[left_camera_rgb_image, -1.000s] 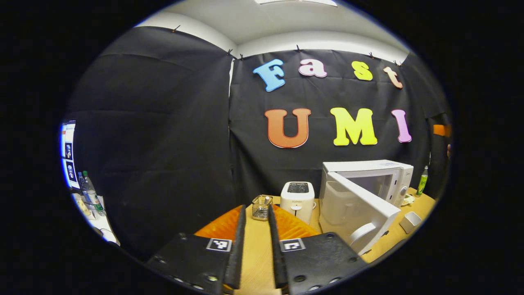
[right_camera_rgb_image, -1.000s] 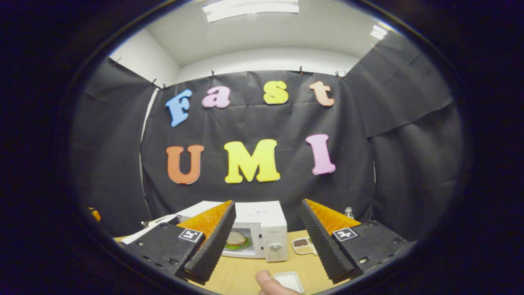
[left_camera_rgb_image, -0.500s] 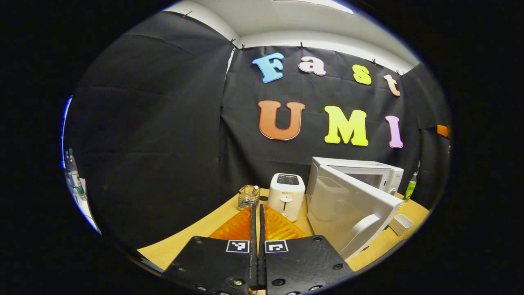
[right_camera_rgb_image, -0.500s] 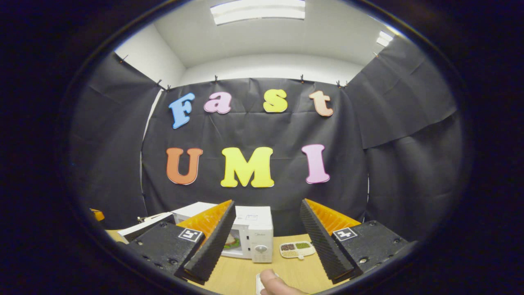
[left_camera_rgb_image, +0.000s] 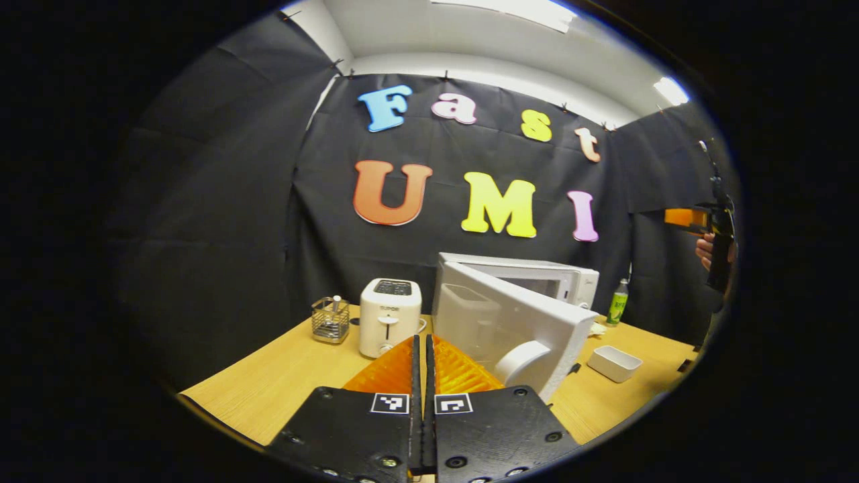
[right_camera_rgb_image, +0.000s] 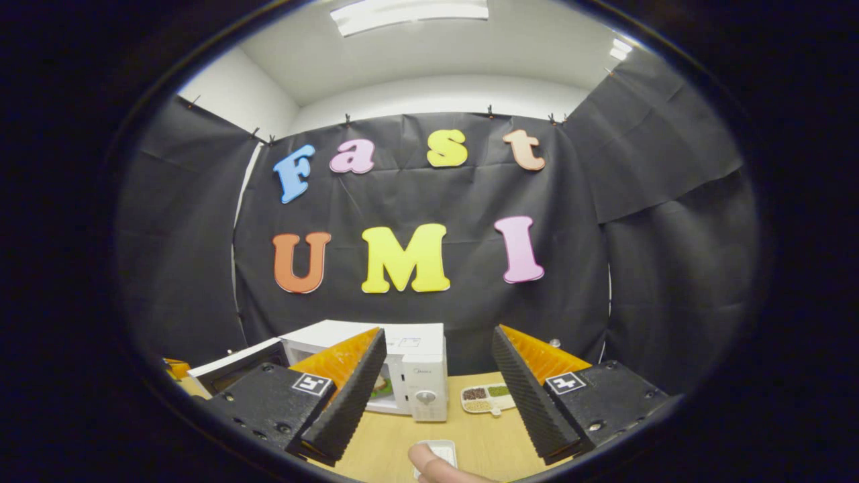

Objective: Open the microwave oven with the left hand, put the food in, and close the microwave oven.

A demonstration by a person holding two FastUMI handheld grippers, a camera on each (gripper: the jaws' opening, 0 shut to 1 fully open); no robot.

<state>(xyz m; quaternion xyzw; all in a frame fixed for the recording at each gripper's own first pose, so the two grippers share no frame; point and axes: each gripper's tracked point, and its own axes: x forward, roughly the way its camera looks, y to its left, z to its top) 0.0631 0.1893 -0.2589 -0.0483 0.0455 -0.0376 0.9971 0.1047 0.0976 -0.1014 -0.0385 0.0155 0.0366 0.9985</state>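
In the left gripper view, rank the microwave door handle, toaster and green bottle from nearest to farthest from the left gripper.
1. Door handle, just right of the left gripper.
2. Toaster, behind, slightly left.
3. Green bottle, far right, past the microwave.

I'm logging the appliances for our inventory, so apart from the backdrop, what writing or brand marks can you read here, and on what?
No text is legible.
toaster front: small mark, too blurred to read.
microwave oven control panel: small mark, too small to read.
green bottle label: too small to read.
left gripper and right gripper: square coded markers, no words.
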